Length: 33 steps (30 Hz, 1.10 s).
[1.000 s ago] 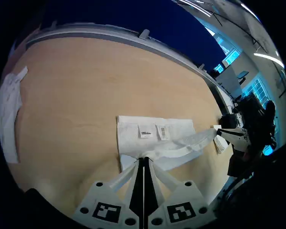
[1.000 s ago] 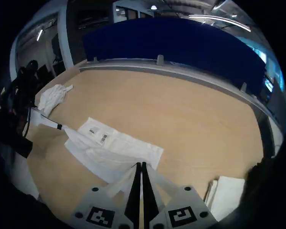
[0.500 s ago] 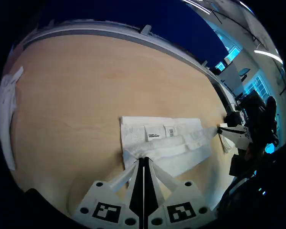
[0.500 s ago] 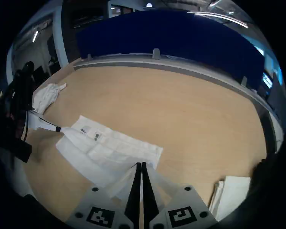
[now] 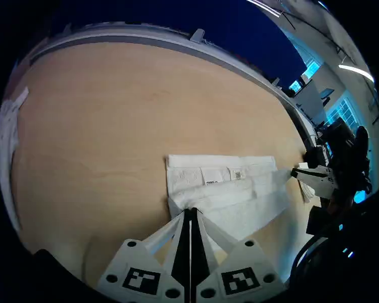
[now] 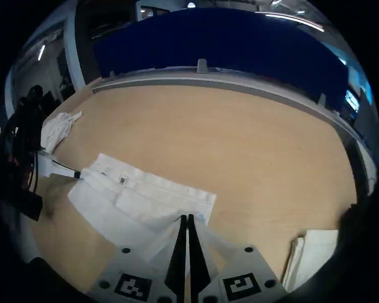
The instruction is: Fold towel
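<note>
— How far along is the fold?

— Partway, I'd judge. The towel [image 5: 225, 192] lies mid-table [image 5: 113, 111], its near edge raised and carried toward the far edge but not laid down. The left gripper [image 5: 190, 212] and right gripper [image 6: 185, 218] are each clenched on a corner, as far as the pinch can be made out.

— And the views?

— The right gripper view gives a crumpled cloth [image 6: 55, 130] at left and a folded stack [image 6: 316, 252] at right. The left gripper view gives bright windows [image 5: 345, 112].
</note>
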Motion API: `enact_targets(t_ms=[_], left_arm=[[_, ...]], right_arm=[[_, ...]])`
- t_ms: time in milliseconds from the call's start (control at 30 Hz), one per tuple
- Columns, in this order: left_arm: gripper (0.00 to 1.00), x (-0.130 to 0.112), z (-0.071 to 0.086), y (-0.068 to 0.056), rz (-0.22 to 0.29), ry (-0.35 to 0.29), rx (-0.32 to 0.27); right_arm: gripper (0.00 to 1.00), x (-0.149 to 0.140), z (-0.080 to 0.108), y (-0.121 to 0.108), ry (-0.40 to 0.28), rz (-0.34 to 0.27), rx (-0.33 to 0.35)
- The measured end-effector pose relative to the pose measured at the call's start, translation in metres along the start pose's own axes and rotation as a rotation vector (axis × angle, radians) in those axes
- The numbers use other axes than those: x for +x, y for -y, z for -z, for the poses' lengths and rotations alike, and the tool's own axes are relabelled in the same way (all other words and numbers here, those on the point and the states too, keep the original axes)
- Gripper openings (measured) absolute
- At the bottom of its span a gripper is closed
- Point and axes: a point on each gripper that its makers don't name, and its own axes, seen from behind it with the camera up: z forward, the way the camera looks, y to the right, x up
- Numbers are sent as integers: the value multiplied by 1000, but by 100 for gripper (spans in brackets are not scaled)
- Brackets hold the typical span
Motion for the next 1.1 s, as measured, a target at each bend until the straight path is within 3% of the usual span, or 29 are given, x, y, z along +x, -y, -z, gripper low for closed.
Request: enact_targets(t_ms=[333, 467, 533, 800, 900, 1000, 1100], left_arm=[[5, 1, -5, 9, 13, 23, 34], [6, 3, -7, 12, -2, 24, 51], [9, 6, -8, 14, -8, 18, 58], [36, 18, -8, 23, 13, -1, 87], [39, 21, -6, 26, 22, -12, 94], [39, 23, -3, 27, 24, -25, 98], [39, 25, -1, 28, 29, -40, 101]], right_arm=[[5, -3, -9, -7, 11, -12, -37], [13, -5, -12, -9, 14, -7, -55], [23, -5, -12, -10, 13, -6, -64], [62, -3, -14, -16, 9, -9, -89], [68, -2, -13, -17, 6, -7, -90], [85, -1, -10, -18, 1, -6, -97], [89, 0, -8, -18, -1, -9, -97]])
